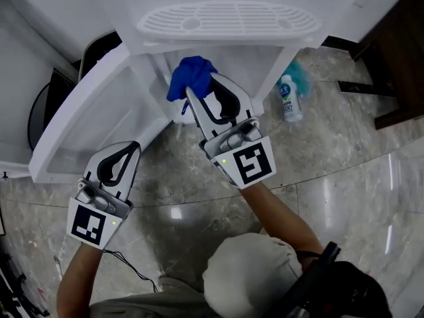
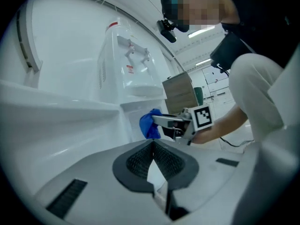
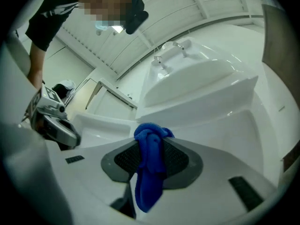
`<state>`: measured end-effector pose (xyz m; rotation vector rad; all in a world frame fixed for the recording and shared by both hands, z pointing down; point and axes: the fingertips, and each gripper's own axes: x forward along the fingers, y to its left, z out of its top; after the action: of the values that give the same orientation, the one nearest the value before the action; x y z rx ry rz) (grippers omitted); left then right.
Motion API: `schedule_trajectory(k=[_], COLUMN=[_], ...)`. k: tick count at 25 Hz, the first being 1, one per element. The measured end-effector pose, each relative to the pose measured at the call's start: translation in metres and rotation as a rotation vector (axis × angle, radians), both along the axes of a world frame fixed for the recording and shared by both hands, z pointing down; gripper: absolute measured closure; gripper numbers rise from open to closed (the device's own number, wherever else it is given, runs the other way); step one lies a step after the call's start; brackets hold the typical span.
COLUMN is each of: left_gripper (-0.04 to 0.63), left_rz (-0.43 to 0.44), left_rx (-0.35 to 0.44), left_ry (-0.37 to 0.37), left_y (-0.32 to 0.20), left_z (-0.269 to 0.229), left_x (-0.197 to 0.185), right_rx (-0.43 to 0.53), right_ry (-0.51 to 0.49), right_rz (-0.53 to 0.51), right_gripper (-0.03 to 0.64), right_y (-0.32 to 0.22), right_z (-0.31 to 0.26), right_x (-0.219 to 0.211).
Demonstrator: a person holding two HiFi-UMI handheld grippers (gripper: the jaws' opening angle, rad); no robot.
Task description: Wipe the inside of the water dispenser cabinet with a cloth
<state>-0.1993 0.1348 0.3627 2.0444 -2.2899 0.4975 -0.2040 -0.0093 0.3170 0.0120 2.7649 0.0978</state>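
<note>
A blue cloth (image 1: 190, 76) is bunched between the jaws of my right gripper (image 1: 199, 91), which is shut on it at the mouth of the white water dispenser's lower cabinet (image 1: 218, 65). In the right gripper view the cloth (image 3: 150, 168) hangs down between the pads, with the dispenser body (image 3: 201, 93) beyond. My left gripper (image 1: 129, 152) is shut and empty, lower left, close to the open cabinet door (image 1: 86, 111). The left gripper view shows its closed jaws (image 2: 152, 146), the cloth (image 2: 151, 124) and the right gripper (image 2: 180, 123) beyond them.
A small plastic bottle (image 1: 289, 99) lies on the marble floor (image 1: 331, 158) to the dispenser's right, beside something teal. Dark wooden furniture (image 1: 397, 65) stands at the far right. The drip tray grille (image 1: 228, 20) juts out above the cabinet.
</note>
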Motion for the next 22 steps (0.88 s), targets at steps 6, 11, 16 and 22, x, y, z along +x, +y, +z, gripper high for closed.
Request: schedule_trajectory(k=[6,11,16,22], left_gripper=[0.589,0.589,0.589,0.589], left_rz=[-0.047,-0.001,0.040,0.040], left_rx=[0.126,0.096,0.068,0.051], left_ry=[0.100,0.075,0.037,0.026], left_y=[-0.019,-0.025,-0.021,-0.018], left_z=[-0.002,0.007,0.009,0.010], left_x=[-0.025,-0.011,0.009,0.012], right_rx=[0.038,0.007,0.006,-0.015], right_ry=[0.101,0.152,0.168,0.170], right_rz=[-0.079,-0.131,-0.184,-0.198], right_gripper=[0.509,0.509,0.509,0.509], right_y=[0.031,0.049,0.069,0.073], right_z=[0.017,0.027,0.034,0.032], right_x=[0.023,0.037,0.035,0.038])
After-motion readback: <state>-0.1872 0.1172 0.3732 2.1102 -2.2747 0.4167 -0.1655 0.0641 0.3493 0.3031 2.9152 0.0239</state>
